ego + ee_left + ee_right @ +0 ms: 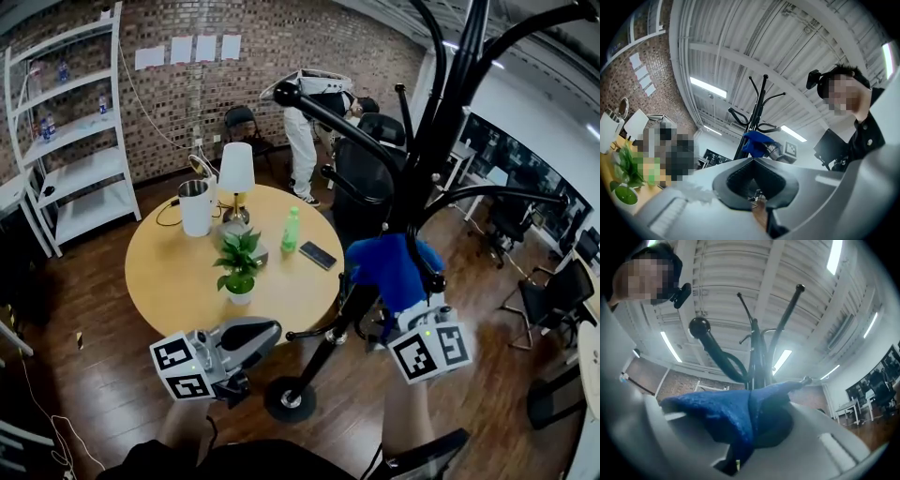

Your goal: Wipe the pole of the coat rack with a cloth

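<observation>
Square black-and-white markers showed on each gripper's cube (431,349); the paper sheets (192,49) on the brick wall were too small to read. And there was the right gripper (749,427), tilted upward, jaws clamped on the blue cloth (726,416), which bunched out past the tips against the coat rack pole (757,366) just beyond them. The left gripper (752,161) hung low, jaws pressed together with nothing between them, the rack well beyond its tips. Off to its jaws' left stood the round table (169,272) with a plant (240,265), lamp (236,173), green bottle (292,230) and phone (318,255).
</observation>
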Tool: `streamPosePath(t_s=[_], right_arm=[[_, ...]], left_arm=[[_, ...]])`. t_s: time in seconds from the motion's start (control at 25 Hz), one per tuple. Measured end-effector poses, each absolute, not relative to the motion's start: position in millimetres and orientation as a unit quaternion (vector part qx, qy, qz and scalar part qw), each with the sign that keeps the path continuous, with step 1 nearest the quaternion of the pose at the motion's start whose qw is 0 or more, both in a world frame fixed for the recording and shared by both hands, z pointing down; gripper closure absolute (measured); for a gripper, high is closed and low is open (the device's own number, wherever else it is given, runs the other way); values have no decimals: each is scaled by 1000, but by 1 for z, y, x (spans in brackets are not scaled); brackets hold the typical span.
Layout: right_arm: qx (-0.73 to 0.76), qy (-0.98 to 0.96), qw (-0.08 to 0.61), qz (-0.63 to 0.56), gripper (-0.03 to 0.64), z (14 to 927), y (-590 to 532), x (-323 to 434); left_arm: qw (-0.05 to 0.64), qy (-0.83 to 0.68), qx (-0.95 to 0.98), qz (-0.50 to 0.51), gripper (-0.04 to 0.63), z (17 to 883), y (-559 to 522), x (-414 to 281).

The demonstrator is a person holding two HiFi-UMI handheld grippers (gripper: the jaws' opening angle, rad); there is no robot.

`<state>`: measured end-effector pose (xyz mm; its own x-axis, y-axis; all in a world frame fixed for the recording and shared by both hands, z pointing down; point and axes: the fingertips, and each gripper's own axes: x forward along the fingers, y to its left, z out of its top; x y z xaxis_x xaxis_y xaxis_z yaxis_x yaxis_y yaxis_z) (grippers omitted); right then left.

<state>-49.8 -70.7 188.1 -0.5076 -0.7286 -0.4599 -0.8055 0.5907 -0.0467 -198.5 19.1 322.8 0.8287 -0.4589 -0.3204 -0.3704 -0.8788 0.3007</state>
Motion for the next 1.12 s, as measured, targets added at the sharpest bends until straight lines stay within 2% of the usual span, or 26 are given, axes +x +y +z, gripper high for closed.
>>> streamPosePath(t_s=[0.12, 0.32, 1.12], right_arm=[[-444, 862, 227, 94, 589, 184, -70, -51], [-452, 863, 214, 68, 589, 227, -72, -50], [-486, 863, 33, -137, 589, 511, -80, -57]], left_arm=[[112, -217, 950, -195, 594, 323, 20, -199], [116, -215, 950, -193, 594, 325, 18, -197], [130, -195, 957, -170, 594, 333, 20, -170]])
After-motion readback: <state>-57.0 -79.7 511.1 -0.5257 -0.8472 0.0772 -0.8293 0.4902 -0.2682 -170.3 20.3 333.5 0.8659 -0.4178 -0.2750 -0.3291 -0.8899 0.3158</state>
